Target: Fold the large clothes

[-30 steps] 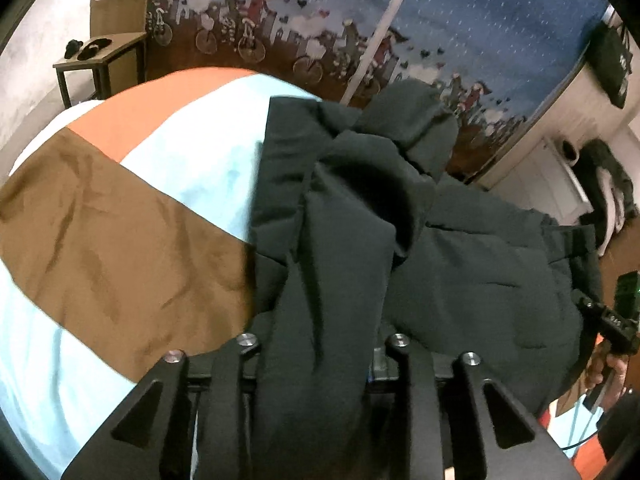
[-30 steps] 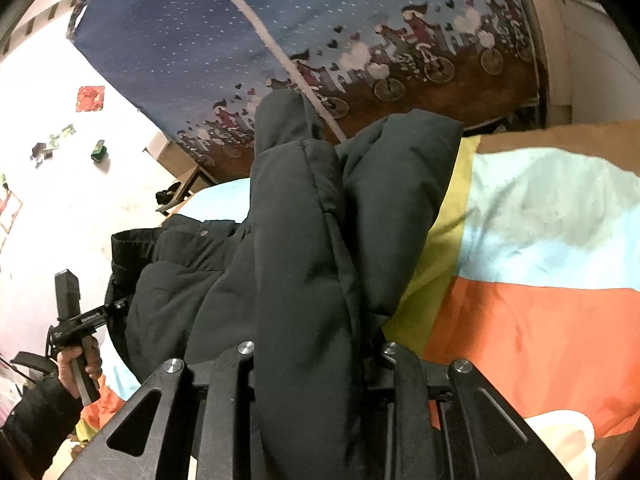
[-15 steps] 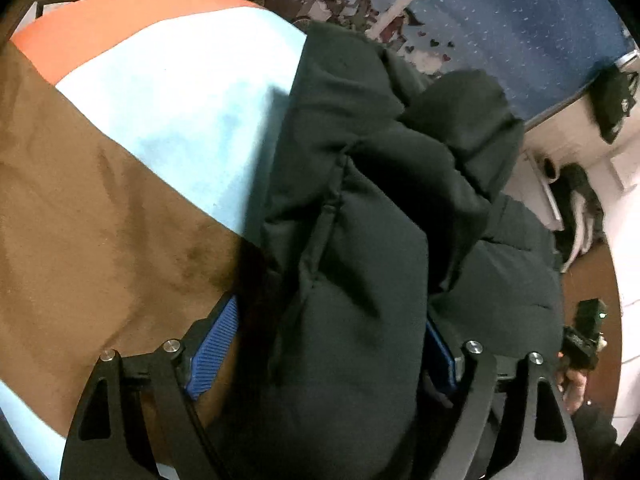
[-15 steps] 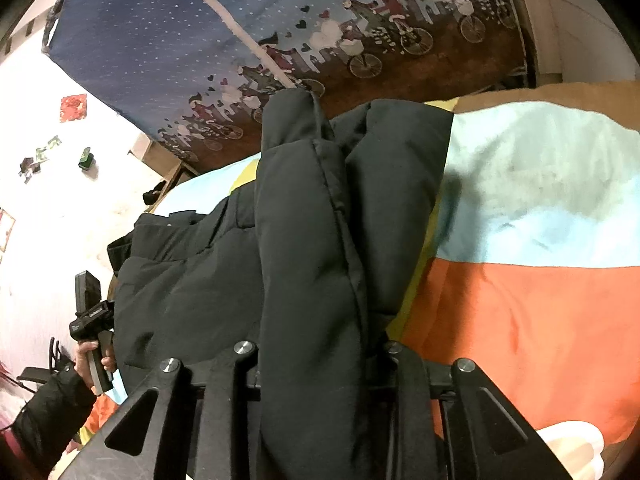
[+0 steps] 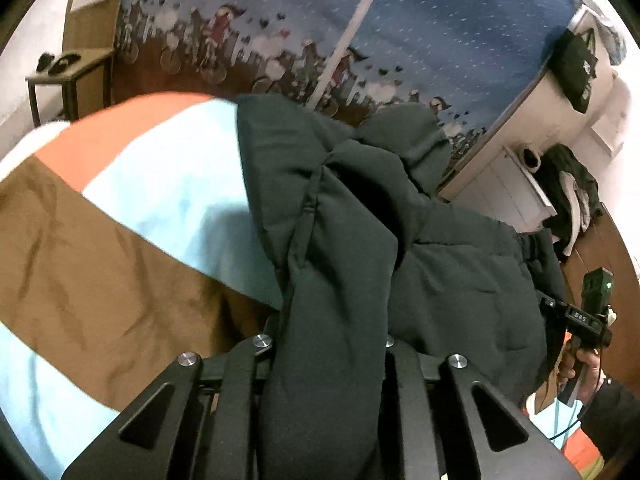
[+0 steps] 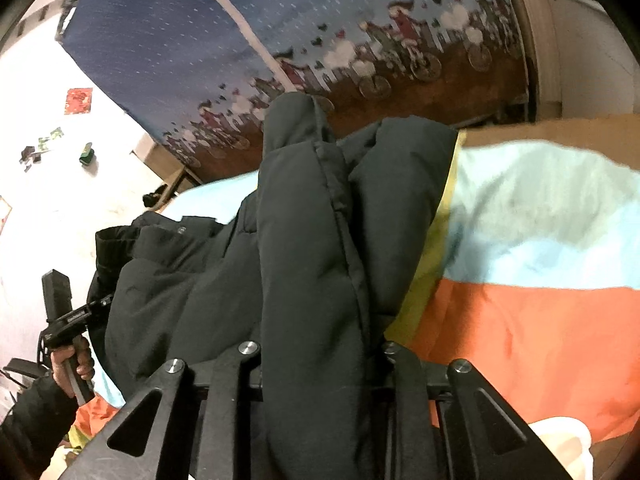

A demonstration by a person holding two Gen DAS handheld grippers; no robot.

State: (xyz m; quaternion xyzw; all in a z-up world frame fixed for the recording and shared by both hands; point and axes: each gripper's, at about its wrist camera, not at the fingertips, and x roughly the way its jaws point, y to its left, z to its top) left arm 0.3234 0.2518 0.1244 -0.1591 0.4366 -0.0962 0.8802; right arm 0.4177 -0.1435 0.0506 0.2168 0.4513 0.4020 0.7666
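A large dark green puffer jacket [image 5: 360, 240] lies bunched on a bed with a striped cover [image 5: 100, 260]. My left gripper [image 5: 324, 352] is shut on a thick fold of the jacket, which drapes over and hides the fingertips. My right gripper [image 6: 316, 352] is shut on another padded fold of the same jacket [image 6: 312, 220], lifted off the cover [image 6: 540, 280]. Each view shows the other gripper: the right one at the left view's right edge [image 5: 584, 320], the left one at the right view's left edge [image 6: 64, 316].
A blue and brown curtain with bicycle figures [image 5: 360, 20] hangs behind the bed. A small dark side table [image 5: 60, 76] stands at far left. A white cabinet with dark clothes piled on it [image 5: 568, 192] stands at right. A white wall [image 6: 60, 160] bounds the other side.
The left gripper opened wide around the jacket half a second ago and is now shut on it again, with the view tilted back up. The right gripper kept its hold and rose slightly.
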